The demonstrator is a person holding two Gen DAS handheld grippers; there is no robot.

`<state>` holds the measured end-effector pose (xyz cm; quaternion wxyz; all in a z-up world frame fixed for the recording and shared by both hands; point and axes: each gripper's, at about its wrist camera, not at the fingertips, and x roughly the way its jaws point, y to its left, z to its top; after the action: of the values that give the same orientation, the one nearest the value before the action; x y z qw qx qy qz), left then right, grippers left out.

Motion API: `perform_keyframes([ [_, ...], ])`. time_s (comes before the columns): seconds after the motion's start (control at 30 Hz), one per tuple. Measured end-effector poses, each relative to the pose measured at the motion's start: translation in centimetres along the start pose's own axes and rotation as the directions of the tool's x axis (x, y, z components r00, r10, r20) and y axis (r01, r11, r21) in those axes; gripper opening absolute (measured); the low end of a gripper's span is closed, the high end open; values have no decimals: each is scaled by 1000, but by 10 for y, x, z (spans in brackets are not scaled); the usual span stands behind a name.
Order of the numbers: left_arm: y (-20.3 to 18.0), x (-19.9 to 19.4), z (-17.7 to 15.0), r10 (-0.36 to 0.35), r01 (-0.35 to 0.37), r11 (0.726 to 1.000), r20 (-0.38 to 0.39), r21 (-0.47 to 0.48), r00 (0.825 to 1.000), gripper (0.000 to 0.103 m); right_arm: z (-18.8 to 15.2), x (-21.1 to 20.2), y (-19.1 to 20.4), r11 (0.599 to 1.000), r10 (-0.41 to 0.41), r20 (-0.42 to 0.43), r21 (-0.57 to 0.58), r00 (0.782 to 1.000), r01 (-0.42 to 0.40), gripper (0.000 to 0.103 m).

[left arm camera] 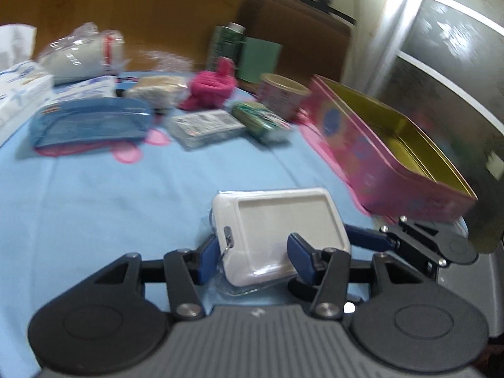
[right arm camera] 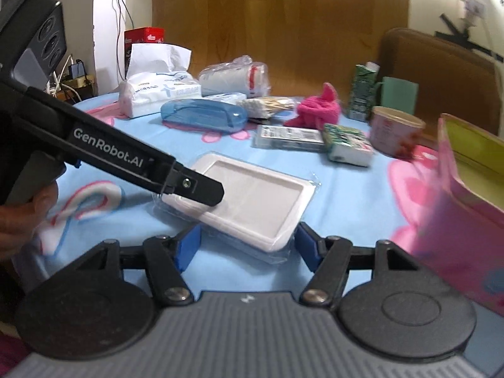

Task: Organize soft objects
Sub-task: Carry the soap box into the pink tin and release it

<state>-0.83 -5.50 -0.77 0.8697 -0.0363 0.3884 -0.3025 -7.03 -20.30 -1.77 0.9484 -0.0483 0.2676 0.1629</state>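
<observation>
A white card holder in a clear sleeve lies on the blue tablecloth. My left gripper is shut on its near end, blue pads touching both sides. In the right wrist view the card holder sits between the open fingers of my right gripper, whose pads stand apart from it. The left gripper's black arm reaches in from the left onto the holder. A pink fuzzy soft item lies further back.
An open pink tin with a gold inside stands at the right. Behind lie a blue plastic case, tissue packs, a wrapped roll, a small packet, a green box and a round tub.
</observation>
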Motion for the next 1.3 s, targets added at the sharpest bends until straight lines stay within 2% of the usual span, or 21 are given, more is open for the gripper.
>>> perform_keyframes([
  [0.07, -17, 3, -4, -23, 24, 999, -19, 35, 1000, 48, -9, -12, -6, 1000, -21, 15, 2, 1000, 21, 69],
  [0.23, -68, 18, -9, -65, 76, 984, -73, 159, 995, 48, -40, -46, -29, 993, -70, 38, 103, 997, 66, 69],
  [0.37, -114, 40, -8, -105, 135, 955, -126, 262, 986, 48, -62, -72, -44, 973, -164, 45, 172, 985, 154, 71],
  [0.47, -144, 49, -3, -133, 169, 934, -133, 315, 982, 48, -75, -91, -59, 949, -226, 59, 240, 972, 206, 71],
  [0.57, -169, 40, 13, -188, 211, 912, -100, 352, 977, 48, -74, -115, -70, 926, -300, 132, 277, 945, 255, 71],
  [0.77, -208, 32, 55, -232, 211, 885, 0, 415, 973, 48, -45, -139, -105, 904, -375, 259, 313, 890, 290, 71],
  [0.83, -213, 44, 69, -234, 211, 892, 9, 399, 972, 49, -37, -137, -124, 895, -390, 262, 335, 883, 295, 71],
  [0.9, -214, 61, 80, -236, 218, 902, 3, 373, 972, 55, -31, -130, -142, 888, -400, 250, 346, 882, 304, 71],
  [1.1, -221, 113, 91, -176, 162, 926, 10, 341, 984, 58, -29, -103, -175, 865, -440, 184, 349, 879, 361, 72],
  [1.17, -221, 121, 92, -137, 114, 932, 42, 345, 990, 61, -29, -93, -183, 836, -485, 143, 366, 863, 409, 79],
  [1.23, -218, 118, 94, -119, 83, 936, 84, 342, 989, 61, -31, -91, -184, 811, -521, 133, 386, 843, 440, 90],
  [1.3, -208, 108, 97, -132, 90, 946, 116, 312, 984, 63, -32, -95, -187, 797, -533, 141, 415, 835, 439, 91],
])
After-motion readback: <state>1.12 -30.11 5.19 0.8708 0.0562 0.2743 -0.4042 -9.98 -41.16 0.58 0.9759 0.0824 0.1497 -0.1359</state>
